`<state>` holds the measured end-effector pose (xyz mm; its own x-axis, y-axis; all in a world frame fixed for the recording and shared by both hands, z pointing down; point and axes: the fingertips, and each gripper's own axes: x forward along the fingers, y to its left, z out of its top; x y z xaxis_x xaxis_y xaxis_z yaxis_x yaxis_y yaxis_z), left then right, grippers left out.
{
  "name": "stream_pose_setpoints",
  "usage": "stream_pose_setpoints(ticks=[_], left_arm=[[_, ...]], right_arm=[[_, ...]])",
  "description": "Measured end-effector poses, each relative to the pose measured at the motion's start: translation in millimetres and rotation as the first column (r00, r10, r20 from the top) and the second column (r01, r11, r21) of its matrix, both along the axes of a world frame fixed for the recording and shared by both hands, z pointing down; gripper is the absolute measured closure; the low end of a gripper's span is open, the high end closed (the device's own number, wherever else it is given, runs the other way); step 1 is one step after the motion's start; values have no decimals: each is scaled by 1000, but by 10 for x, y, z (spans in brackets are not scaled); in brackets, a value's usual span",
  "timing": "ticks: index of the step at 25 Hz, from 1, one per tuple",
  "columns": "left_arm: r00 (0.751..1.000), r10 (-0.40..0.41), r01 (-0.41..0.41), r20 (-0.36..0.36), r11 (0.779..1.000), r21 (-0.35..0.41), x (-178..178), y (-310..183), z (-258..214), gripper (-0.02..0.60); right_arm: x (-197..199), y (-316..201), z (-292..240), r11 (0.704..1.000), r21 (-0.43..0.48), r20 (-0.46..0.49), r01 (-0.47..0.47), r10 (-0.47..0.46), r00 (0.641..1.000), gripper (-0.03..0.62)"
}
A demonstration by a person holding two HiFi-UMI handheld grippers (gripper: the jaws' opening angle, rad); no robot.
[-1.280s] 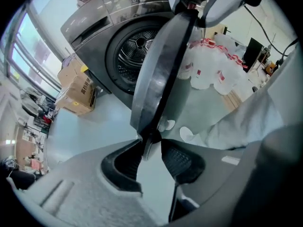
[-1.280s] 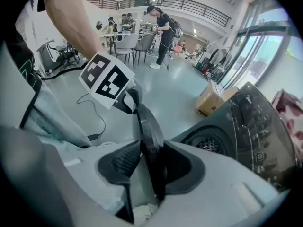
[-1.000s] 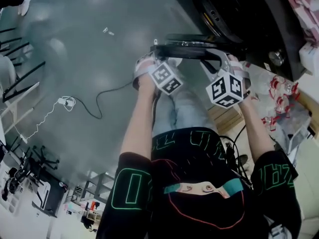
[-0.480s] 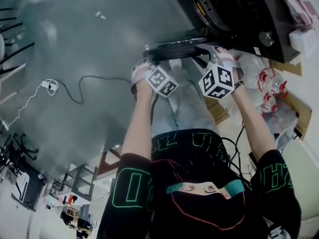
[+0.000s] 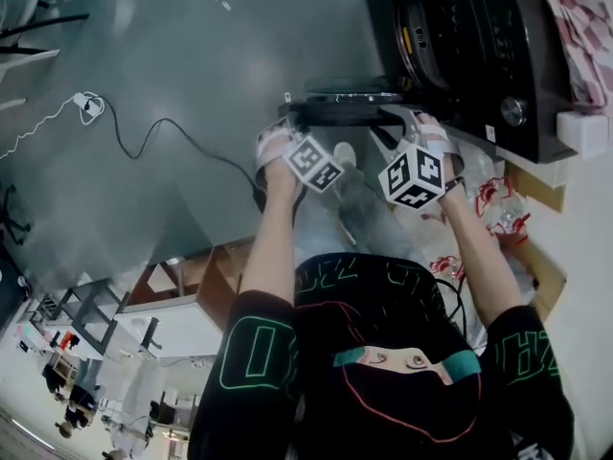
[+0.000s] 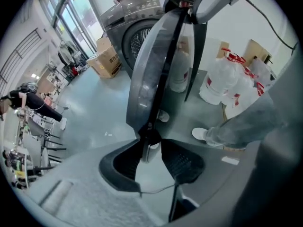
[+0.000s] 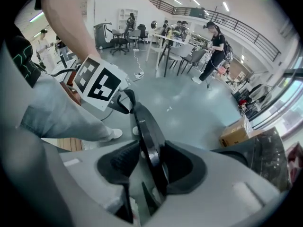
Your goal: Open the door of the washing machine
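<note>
The black washing machine (image 5: 479, 56) stands at the upper right of the head view, its round door (image 5: 350, 108) swung out and seen edge-on. My left gripper (image 5: 290, 123) is at the door's left end and my right gripper (image 5: 407, 118) at its right end, near the machine. In the left gripper view the door's rim (image 6: 151, 79) runs between the jaws of the left gripper (image 6: 154, 157); they are opening, and a thin gap shows beside the right pad. In the right gripper view the right gripper (image 7: 150, 167) is shut on the dark rim (image 7: 147, 131).
A cable (image 5: 163, 132) trails over the grey floor at the left. Plastic bags with red print (image 5: 498, 204) lie right of the person's legs, and a shoe (image 5: 342, 156) is under the door. Cardboard boxes (image 6: 106, 63) stand beside the machine. People and desks (image 7: 165, 41) fill the far room.
Both grippers have travelled sideways with the door's rim between their jaws, and both marker cubes have rolled. The door stands further out from the machine's front.
</note>
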<state>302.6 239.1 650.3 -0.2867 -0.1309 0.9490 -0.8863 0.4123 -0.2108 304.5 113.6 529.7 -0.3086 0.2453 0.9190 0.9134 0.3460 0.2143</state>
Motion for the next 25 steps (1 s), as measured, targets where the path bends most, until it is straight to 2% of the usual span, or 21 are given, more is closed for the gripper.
stream_pose_setpoints(ticks=[6, 8, 9, 10, 11, 13, 15, 16, 18, 19, 20, 21, 22, 23, 24, 25], left_arm=[[994, -113, 113, 1, 994, 5, 321, 8, -37, 436], [982, -190, 190, 10, 981, 25, 399, 56, -120, 436], [967, -252, 251, 23, 967, 49, 422, 108, -205, 437], [943, -328, 324, 44, 942, 83, 440, 184, -329, 447], [907, -415, 405, 70, 906, 127, 461, 282, -491, 463], [802, -586, 551, 119, 802, 231, 512, 489, -871, 510], [682, -715, 647, 150, 687, 332, 502, 657, -1288, 548], [623, -766, 674, 160, 629, 387, 452, 721, -1516, 568], [511, -845, 687, 158, 511, 516, 277, 805, -2025, 571], [463, -873, 671, 153, 458, 583, 169, 827, -2296, 571], [425, -893, 642, 150, 414, 645, 55, 836, -2566, 571], [400, -904, 603, 149, 382, 700, -63, 828, -2826, 571], [387, -909, 560, 152, 363, 745, -188, 805, -3068, 571], [385, -909, 517, 161, 357, 778, -324, 771, -3294, 571], [389, -903, 477, 182, 366, 799, -474, 731, -3517, 571], [393, -894, 436, 213, 385, 814, -630, 688, -3758, 571]], right_arm=[[220, -8, -24, 996, -30, 2, 81, -81, 997, 427], [285, -4, -51, 994, -67, -29, 88, -91, 995, 427], [298, 3, -88, 992, -95, -45, 82, -87, 995, 427], [296, 15, -151, 989, -131, -55, 69, -77, 996, 425], [285, 33, -243, 983, -180, -61, 48, -60, 996, 425], [237, 61, -485, 951, -309, -80, -27, 3, 997, 425], [110, 48, -765, 882, -450, -111, -142, 103, 988, 427], [14, 34, -918, 831, -518, -129, -203, 158, 979, 431], [-212, 23, -1267, 705, -645, -160, -295, 252, 954, 468], [-326, 26, -1460, 638, -701, -169, -318, 284, 944, 489], [-435, 31, -1656, 577, -749, -170, -325, 306, 937, 516], [-536, 33, -1845, 527, -787, -165, -321, 321, 933, 559], [-625, 28, -2022, 487, -816, -157, -311, 332, 930, 591], [-705, 14, -2193, 452, -840, -147, -300, 343, 928, 591], [-789, -10, -2364, 416, -862, -139, -291, 357, 924, 591], [-885, -45, -2542, 376, -882, -133, -284, 381, 915, 591]])
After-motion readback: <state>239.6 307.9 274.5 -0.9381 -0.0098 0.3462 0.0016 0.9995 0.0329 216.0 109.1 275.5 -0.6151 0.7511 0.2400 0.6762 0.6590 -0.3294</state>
